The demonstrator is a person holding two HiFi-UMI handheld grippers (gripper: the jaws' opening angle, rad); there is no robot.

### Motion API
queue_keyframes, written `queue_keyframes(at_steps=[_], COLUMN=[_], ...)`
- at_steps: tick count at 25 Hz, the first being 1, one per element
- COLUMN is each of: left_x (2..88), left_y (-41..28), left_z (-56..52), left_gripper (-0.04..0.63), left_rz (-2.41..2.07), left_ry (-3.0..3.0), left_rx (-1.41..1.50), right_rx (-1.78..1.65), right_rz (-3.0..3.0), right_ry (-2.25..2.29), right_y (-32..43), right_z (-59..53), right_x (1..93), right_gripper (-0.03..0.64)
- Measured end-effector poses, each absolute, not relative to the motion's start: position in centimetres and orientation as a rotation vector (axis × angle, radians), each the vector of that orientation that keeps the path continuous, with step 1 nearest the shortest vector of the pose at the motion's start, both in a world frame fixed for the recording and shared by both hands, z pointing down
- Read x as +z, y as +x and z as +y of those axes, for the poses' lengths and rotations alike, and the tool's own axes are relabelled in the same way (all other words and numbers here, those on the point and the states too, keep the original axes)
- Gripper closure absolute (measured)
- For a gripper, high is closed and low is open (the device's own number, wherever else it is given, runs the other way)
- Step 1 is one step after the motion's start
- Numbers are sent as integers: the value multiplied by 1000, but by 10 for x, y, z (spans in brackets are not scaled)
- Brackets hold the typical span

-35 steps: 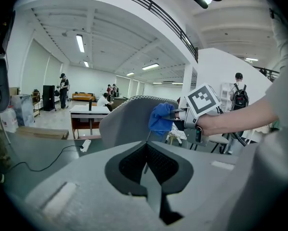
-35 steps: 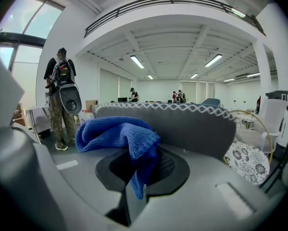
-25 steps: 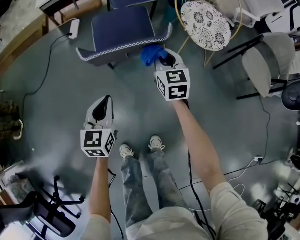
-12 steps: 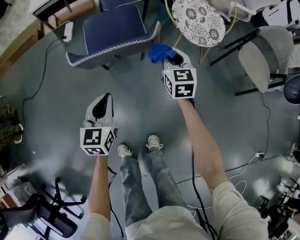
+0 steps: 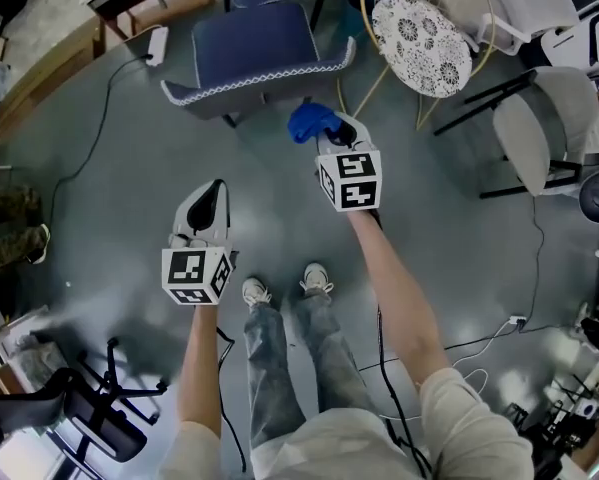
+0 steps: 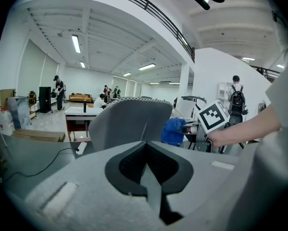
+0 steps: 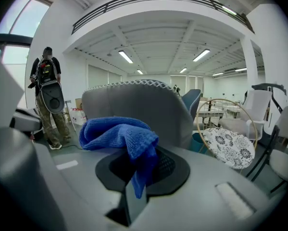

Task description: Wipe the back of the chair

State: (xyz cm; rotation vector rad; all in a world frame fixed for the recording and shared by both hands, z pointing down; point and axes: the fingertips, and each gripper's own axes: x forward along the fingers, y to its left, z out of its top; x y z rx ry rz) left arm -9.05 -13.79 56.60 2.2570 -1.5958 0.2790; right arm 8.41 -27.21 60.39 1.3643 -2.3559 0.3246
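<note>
The chair has a blue-grey padded back with white stitched trim and stands ahead of me, its back toward me. My right gripper is shut on a crumpled blue cloth, held just short of the back's right end. In the right gripper view the cloth bunches over the right gripper, with the chair back close behind. My left gripper hangs lower left, shut and empty. From the left gripper I see the chair back and the cloth.
A gold wire chair with a patterned round seat stands right of the blue chair. Grey chairs are further right. A power strip and cable lie on the floor at left. An office chair base is at lower left. A person with a backpack stands off to the left.
The right gripper with the blue cloth has drawn back slightly and toward me from the chair back's right end. The left gripper has stayed put.
</note>
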Motion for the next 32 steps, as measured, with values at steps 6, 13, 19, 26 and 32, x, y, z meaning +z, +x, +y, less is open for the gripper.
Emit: queue_keyframes(at_steps=[6, 13, 19, 26, 32], left_x=[565, 568, 569, 573, 571], left_y=[-158, -226, -264, -273, -247], left_z=[-121, -97, -86, -87, -104], left_gripper=[595, 595, 595, 595, 595], left_rz=[-1708, -1804, -1857, -1861, -1826], left_ry=[2171, 2075, 2021, 2012, 2052], left_rx=[276, 263, 273, 296, 297], right_rx=[349, 335, 336, 363, 384], right_rz=[-2433, -2508, -2542, -2536, -2528], right_ry=[1227, 1070, 991, 996, 1025], right_y=[-9, -110, -164, -173, -145], right_z=[-257, -243, -243, -258, -267], right_x=[612, 613, 617, 626, 622], right_gripper=[571, 571, 571, 571, 569])
